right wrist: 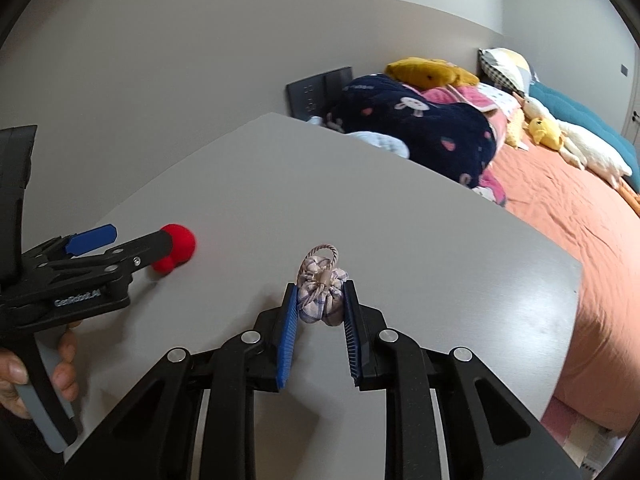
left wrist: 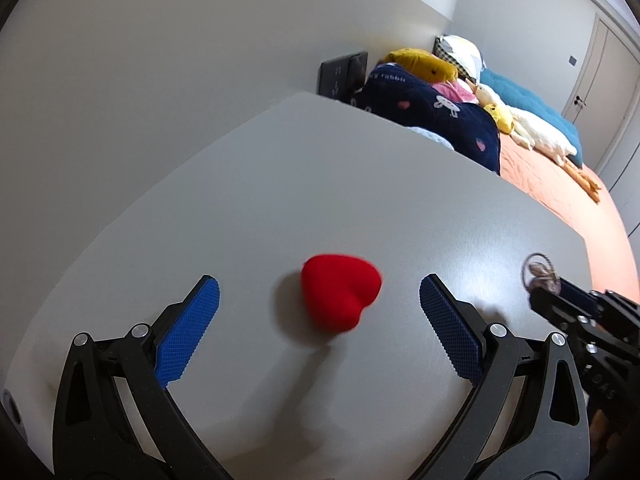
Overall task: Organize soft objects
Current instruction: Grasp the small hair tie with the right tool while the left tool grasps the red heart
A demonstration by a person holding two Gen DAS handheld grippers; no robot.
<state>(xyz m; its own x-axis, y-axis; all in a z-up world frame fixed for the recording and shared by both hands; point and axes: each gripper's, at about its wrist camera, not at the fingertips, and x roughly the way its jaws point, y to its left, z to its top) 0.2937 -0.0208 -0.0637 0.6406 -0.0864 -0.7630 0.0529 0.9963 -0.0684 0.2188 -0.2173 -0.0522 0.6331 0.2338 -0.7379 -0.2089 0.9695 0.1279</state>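
Right gripper at lower centre, pads clamped on a small plaid pouch with a cord loop on top, over the grey table. Left gripper wide apart, holding nothing; red heart plush lies on the table between its fingers, not touched. Bed with blankets and stuffed toys at upper right.

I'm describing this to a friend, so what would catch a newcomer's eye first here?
The red heart on the grey table, lying between the open left gripper's fingers. Next, the checked pouch pinched in the right gripper. Behind the table, plush toys piled on an orange bed.
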